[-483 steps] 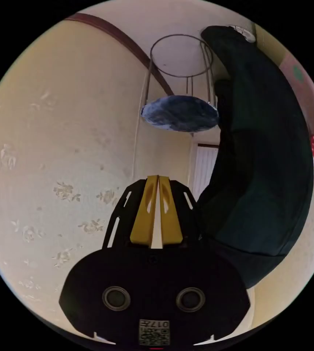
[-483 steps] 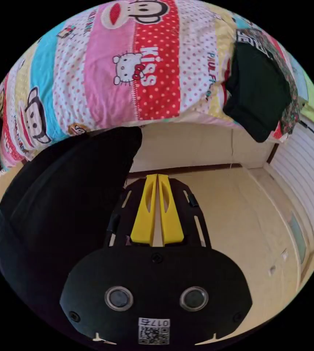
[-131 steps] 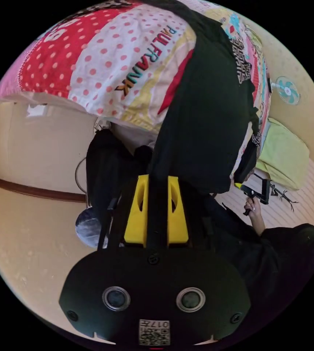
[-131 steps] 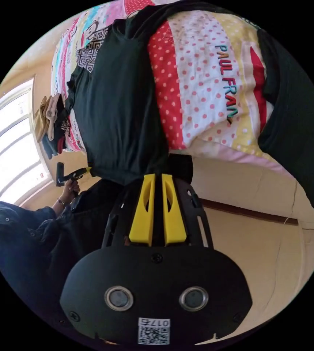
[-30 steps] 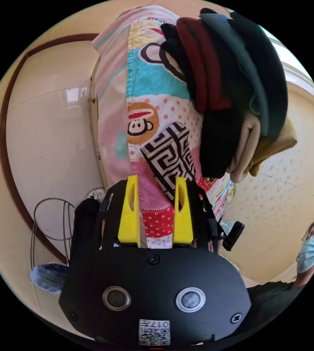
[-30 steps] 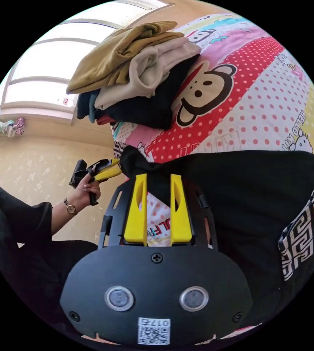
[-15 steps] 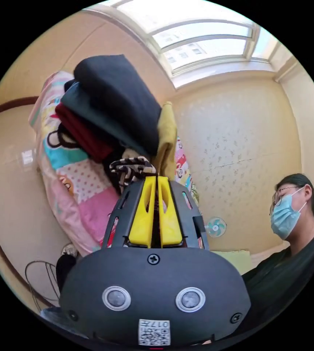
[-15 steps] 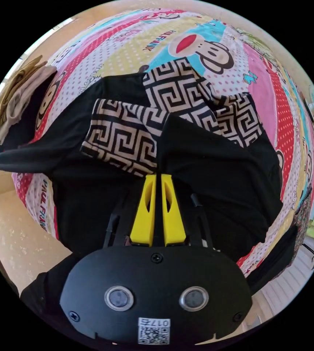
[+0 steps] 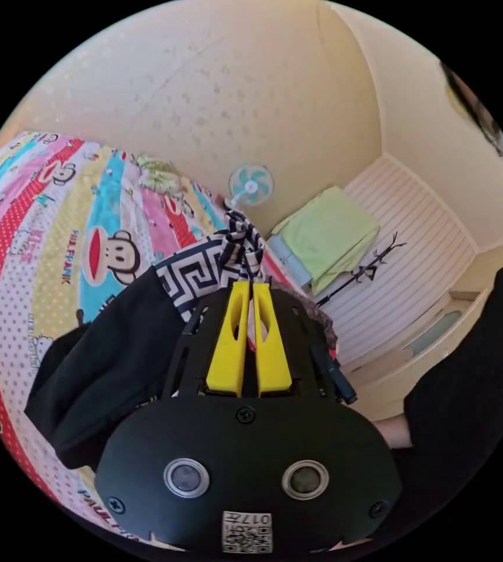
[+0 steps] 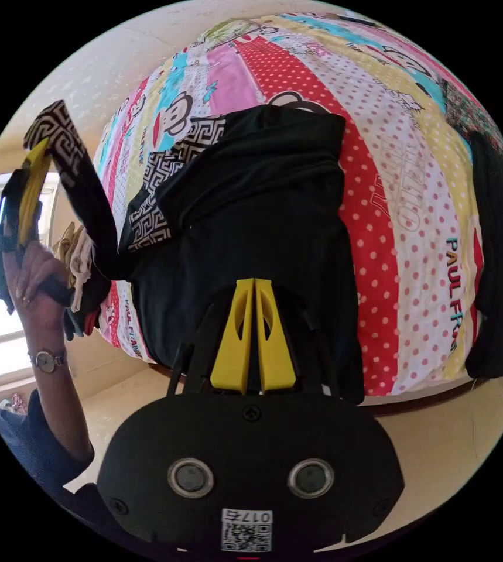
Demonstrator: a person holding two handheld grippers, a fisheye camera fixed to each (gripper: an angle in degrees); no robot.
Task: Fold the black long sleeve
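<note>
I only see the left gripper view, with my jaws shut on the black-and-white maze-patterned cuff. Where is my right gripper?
Observer: The right gripper sits at the near edge of the black long sleeve shirt, jaws together.
Operator: Is my sleeve off the bed?
Observer: Yes, it rises from the shirt up to the left gripper, above the cartoon-print bedsheet.
Operator: Anything else on the bed?
Observer: Another black garment drapes over the bed's edge, apart from the shirt.

Matt cloth shirt [image 10: 251, 216]; printed cotton bedsheet [image 10: 415, 193].
</note>
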